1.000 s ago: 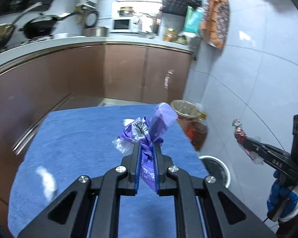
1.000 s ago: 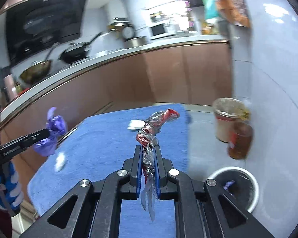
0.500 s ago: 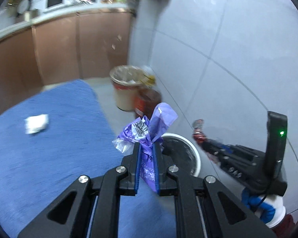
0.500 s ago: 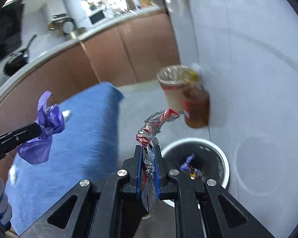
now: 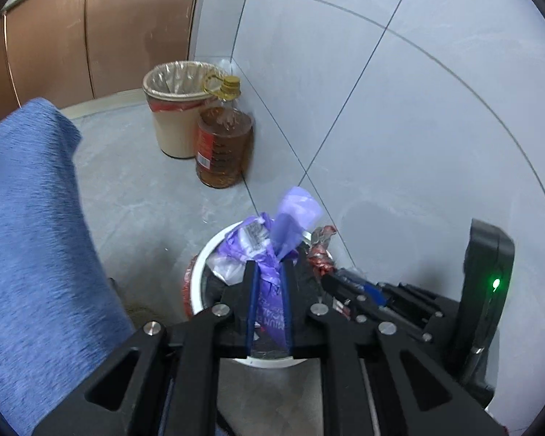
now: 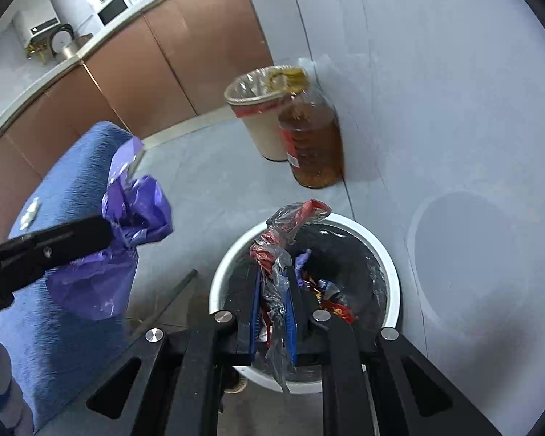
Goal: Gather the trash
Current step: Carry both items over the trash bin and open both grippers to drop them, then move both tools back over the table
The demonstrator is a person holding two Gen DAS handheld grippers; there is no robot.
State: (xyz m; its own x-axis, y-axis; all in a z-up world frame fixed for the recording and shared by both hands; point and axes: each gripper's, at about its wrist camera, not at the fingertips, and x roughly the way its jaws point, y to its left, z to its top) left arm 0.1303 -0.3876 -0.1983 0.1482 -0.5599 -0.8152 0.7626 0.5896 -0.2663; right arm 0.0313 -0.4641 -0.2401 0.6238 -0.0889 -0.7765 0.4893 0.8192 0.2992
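Observation:
My left gripper [image 5: 268, 269] is shut on a crumpled purple wrapper [image 5: 272, 232] and holds it above the white-rimmed trash bin [image 5: 200, 265] on the floor. My right gripper [image 6: 274, 272] is shut on a red and clear plastic wrapper [image 6: 290, 221] and holds it over the same bin [image 6: 229, 258], which has a black liner and several wrappers inside. The right gripper [image 5: 327, 272] shows in the left wrist view beside the purple wrapper. The left gripper [image 6: 105, 232] with the purple wrapper [image 6: 134, 210] shows at the left of the right wrist view.
A blue cloth-covered table [image 5: 25, 218] stands to the left, with a white scrap of trash [image 6: 31, 214] on it. A beige lined bin [image 5: 174, 109] and a bottle of amber oil [image 5: 223, 145] stand by the tiled wall. Brown cabinets run behind.
Both grippers have swung right from over the blue table to above the white-rimmed bin, each still holding its wrapper. The bin now sits right under the fingertips.

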